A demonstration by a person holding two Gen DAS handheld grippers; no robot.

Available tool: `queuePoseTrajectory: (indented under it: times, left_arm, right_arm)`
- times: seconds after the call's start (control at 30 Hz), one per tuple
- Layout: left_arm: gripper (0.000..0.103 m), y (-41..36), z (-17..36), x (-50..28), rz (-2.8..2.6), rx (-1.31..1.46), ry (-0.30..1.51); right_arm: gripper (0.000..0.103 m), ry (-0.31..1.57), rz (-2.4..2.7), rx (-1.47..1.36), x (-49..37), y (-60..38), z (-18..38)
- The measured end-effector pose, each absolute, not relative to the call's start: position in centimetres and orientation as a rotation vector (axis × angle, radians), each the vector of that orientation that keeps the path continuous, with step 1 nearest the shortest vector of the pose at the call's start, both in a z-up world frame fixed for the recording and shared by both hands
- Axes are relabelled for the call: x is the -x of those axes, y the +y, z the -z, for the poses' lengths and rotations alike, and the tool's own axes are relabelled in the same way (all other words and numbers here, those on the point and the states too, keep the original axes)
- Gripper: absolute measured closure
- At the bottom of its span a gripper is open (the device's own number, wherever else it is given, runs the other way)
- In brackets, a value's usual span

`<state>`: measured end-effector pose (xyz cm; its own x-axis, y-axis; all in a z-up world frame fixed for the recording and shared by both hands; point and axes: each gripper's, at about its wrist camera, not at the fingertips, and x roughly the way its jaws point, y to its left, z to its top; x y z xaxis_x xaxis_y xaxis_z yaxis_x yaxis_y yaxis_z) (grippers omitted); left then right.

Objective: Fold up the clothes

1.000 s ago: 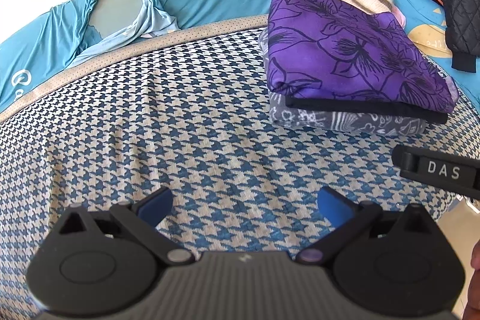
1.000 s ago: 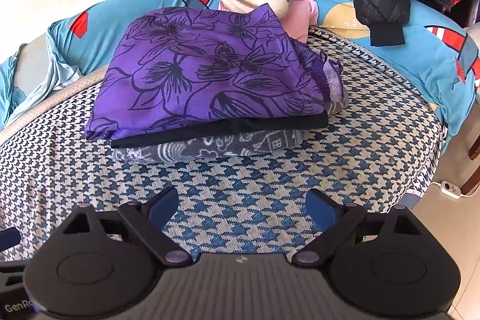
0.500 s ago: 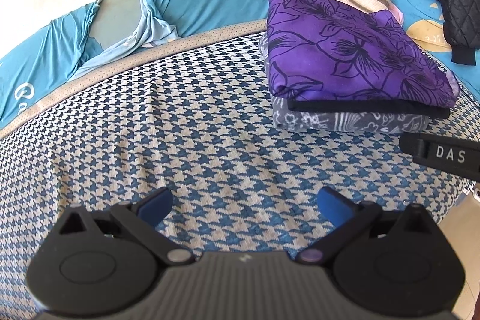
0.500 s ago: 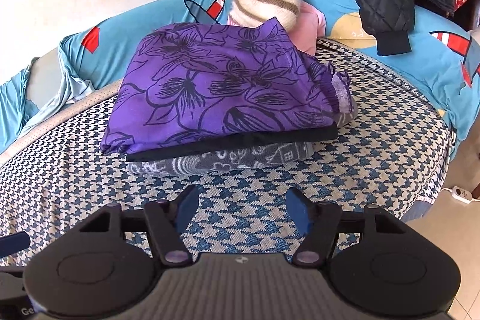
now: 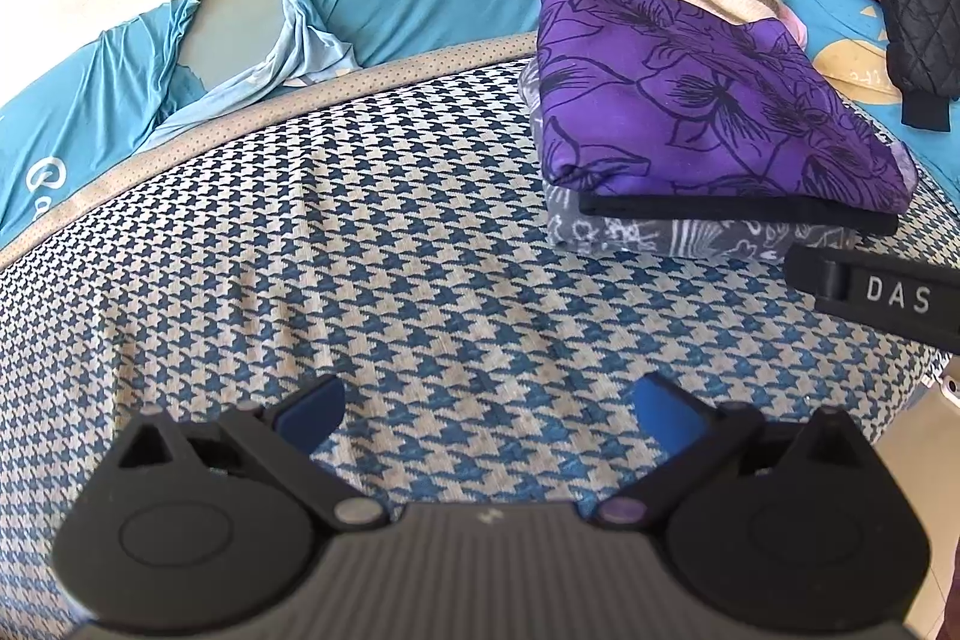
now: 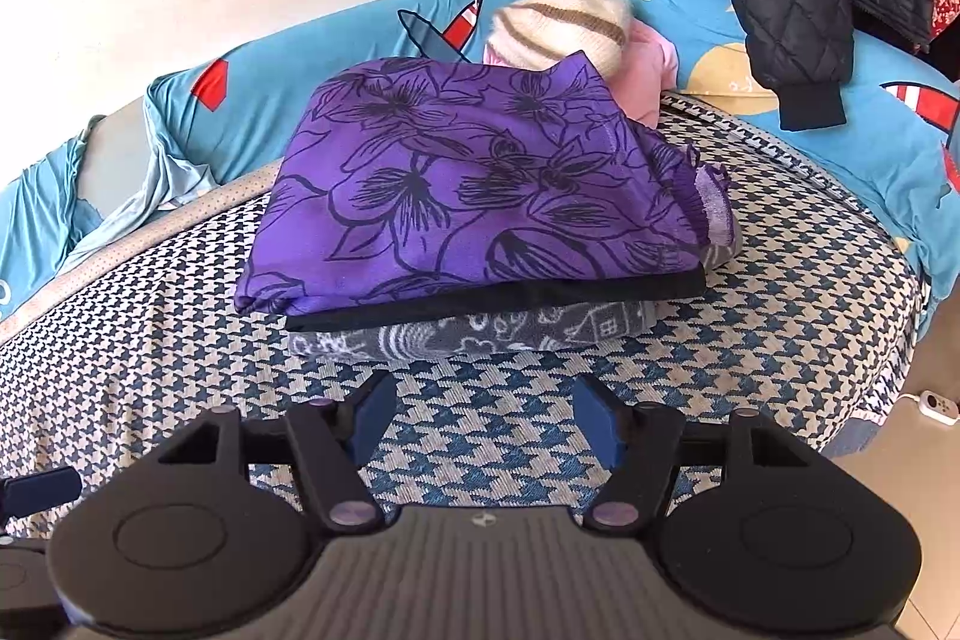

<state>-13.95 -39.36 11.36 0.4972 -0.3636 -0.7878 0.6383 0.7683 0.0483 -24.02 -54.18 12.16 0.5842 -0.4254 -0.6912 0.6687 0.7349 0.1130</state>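
A folded purple floral-print garment [image 6: 480, 184] tops a stack, over a black layer and a folded grey patterned fleece [image 6: 480, 337], on the blue-and-cream houndstooth mattress [image 5: 390, 268]. The stack's long fold edge faces both grippers and runs crosswise; it sits near the mattress's far edge. Beside the stack, the mattress lies bare. The left gripper [image 5: 486, 409] is released, empty. The right gripper [image 6: 483, 421], just before the stack, is spread, gripping nothing.

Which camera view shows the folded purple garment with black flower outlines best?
The right wrist view: the folded purple garment with black flower outlines lies central there, its whole top and front fold visible. The left wrist view shows it at an angle toward the right edge, stretched by the lens.
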Motion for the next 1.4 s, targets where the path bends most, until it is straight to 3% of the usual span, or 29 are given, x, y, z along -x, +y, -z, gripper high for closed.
queuePoseTrajectory:
  times: [0.23, 0.43, 0.53, 0.8, 1.03, 1.4]
  left_arm:
    - [0.001, -39.6, -11.9, 15.2, 0.678, -0.381, 0.771]
    - [0.017, -39.8, -12.3, 15.8, 0.759, -0.357, 0.742]
    - [0.020, -40.1, -12.1, 15.8, 0.773, -0.348, 0.748]
    - [0.017, -42.0, -11.7, 16.2, 0.772, -0.361, 0.761]
    - [0.004, -44.3, -11.4, 17.3, 0.785, -0.377, 0.763]
    - [0.001, -46.2, -10.8, 18.8, 0.831, -0.450, 0.740]
  right_arm:
    - [0.026, 0.685, 0.681, -0.397, 24.3, -54.5, -12.2]
    - [0.026, 0.682, 0.702, -0.382, 24.6, -54.7, -12.3]
    - [0.026, 0.688, 0.714, -0.376, 24.9, -54.8, -12.3]
    - [0.026, 0.690, 0.760, -0.381, 26.9, -55.2, -12.1]
    - [0.026, 0.710, 0.799, -0.382, 28.4, -56.5, -11.8]
    - [0.025, 0.712, 0.847, -0.393, 29.9, -57.6, -11.6]
